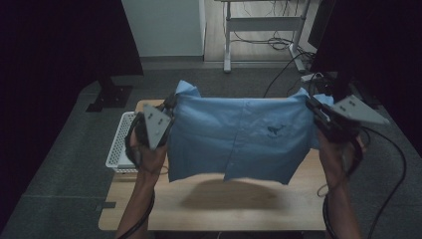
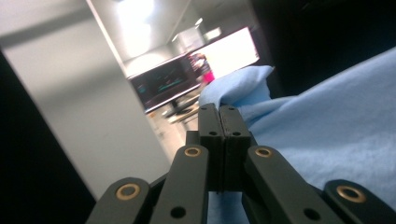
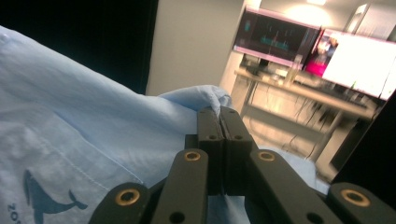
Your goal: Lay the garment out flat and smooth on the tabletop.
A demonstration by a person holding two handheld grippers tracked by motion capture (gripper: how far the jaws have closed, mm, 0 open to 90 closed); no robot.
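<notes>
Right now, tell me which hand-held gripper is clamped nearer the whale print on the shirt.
The right hand-held gripper: the whale print sits on its half of the blue shirt, away from the left hand-held gripper.

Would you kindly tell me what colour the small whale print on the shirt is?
The whale print is dark teal-blue on the light blue shirt; right gripper view shows it best.

Wooden surface, light-toned, rectangular, standing on grey carpeted floor. One item rests directly on it: a white slatted basket at the left edge, overhanging that edge slightly. A dark shadow falls across the middle of the surface.
</notes>
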